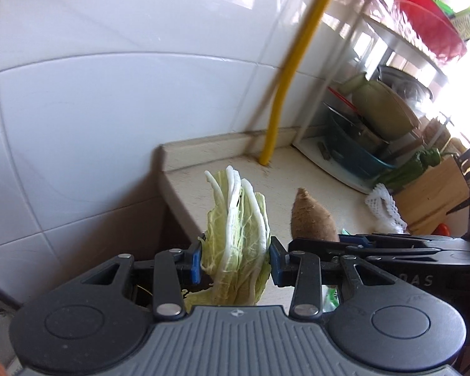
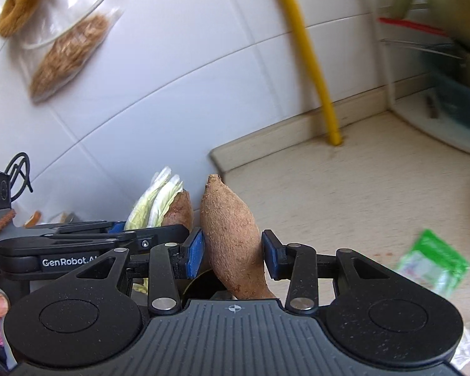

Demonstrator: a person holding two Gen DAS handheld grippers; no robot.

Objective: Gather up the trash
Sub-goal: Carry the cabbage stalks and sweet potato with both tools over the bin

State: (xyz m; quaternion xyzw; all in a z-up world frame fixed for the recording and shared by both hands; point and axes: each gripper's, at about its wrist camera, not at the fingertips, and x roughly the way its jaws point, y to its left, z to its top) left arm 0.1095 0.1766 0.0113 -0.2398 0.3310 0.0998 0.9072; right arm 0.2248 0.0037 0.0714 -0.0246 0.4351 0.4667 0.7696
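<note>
Left tool (image 1: 235, 261) is clamped on a bunch of cabbage leaves (image 1: 239, 235), held up near the surface's (image 1: 313, 178) left edge. Right tool (image 2: 233, 252), just beside it, grips a sweet potato (image 2: 232, 235). Green packet (image 2: 432, 261) lies at right.

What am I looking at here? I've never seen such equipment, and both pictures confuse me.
No robot: a person carries a hand-held claw in each hand, each with a camera looking along its fingers. One picture comes from the left claw, which is shut on a bunch of cabbage leaves. The other comes from the right claw, shut on a brown sweet potato. Each claw also shows at the edge of the other's picture. Beyond them are a beige kitchen counter, a green packet lying on it, and a yellow pipe against the white tiled wall.
</note>
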